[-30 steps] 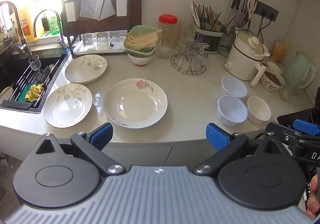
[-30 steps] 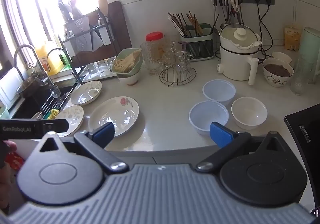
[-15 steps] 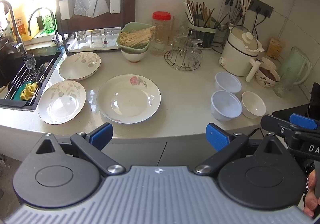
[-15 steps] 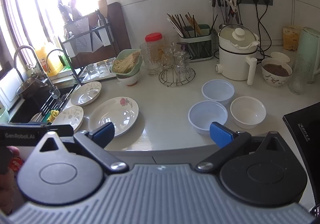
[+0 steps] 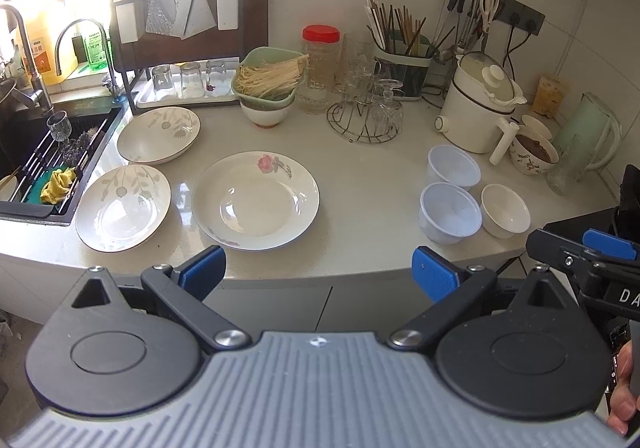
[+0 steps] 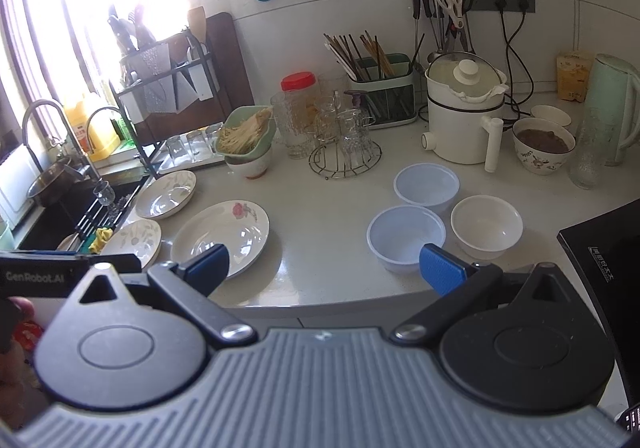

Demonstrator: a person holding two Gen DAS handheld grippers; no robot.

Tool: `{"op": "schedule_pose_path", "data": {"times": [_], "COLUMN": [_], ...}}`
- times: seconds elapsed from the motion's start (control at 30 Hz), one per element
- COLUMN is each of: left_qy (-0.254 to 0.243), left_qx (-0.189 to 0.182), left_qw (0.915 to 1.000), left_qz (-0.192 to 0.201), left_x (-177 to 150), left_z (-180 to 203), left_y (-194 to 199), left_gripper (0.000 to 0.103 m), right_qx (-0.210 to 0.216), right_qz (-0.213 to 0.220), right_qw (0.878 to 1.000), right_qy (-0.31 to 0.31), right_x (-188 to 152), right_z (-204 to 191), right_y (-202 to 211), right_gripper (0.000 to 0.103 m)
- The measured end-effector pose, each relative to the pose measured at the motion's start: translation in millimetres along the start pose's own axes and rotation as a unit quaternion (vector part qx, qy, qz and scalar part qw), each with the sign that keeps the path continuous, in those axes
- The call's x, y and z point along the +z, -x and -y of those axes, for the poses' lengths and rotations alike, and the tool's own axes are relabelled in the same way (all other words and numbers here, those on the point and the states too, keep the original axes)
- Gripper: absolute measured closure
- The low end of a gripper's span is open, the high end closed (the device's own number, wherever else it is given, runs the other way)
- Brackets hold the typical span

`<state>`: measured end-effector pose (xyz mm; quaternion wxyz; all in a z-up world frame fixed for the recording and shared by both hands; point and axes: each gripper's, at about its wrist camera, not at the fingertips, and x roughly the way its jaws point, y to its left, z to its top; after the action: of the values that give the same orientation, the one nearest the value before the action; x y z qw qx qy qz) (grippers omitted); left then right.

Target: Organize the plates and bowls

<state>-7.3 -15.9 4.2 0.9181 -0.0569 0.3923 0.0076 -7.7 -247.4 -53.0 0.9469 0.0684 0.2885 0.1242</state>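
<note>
Three plates lie on the counter: a large rose-patterned plate (image 5: 256,200) in the middle, a leaf-patterned plate (image 5: 123,207) by the sink, and another leaf-patterned plate (image 5: 159,134) behind it. Two pale blue bowls (image 5: 450,212) (image 5: 454,168) and a white bowl (image 5: 505,210) stand at the right. My left gripper (image 5: 318,274) is open and empty, held off the counter's front edge. My right gripper (image 6: 324,272) is open and empty, in front of the near blue bowl (image 6: 406,236). The rose plate (image 6: 222,234) and white bowl (image 6: 486,228) show there too.
A sink (image 5: 48,152) with a rack is at the left. A green basket of noodles (image 5: 270,78) on a bowl, a red-lidded jar (image 5: 320,68), a glass rack (image 5: 366,116), a white cooker (image 5: 478,112), a filled bowl (image 5: 534,152) and a green jug (image 5: 588,136) line the back.
Both grippers have pulled back and up from the counter, so it looks smaller and farther. Nothing on the counter has moved.
</note>
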Motion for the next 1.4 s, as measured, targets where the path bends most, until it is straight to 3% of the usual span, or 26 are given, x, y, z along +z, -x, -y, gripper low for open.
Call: {"op": "schedule_pose_path", "data": {"times": [1.4], "left_qy": [0.006], "left_qx": [0.0], "left_qw": [1.0], "left_qz": [0.003], "left_x": [-5.6], "left_z": [-4.4], "left_y": [1.4], "left_gripper": [0.002], "right_qx": [-0.014], "right_qz": [-0.001], "right_qw": [1.0], "right_qy": [-0.006], "right_x": [-5.6], "right_z": [-4.4], "right_y": [7.3], "right_gripper": [0.0]}}
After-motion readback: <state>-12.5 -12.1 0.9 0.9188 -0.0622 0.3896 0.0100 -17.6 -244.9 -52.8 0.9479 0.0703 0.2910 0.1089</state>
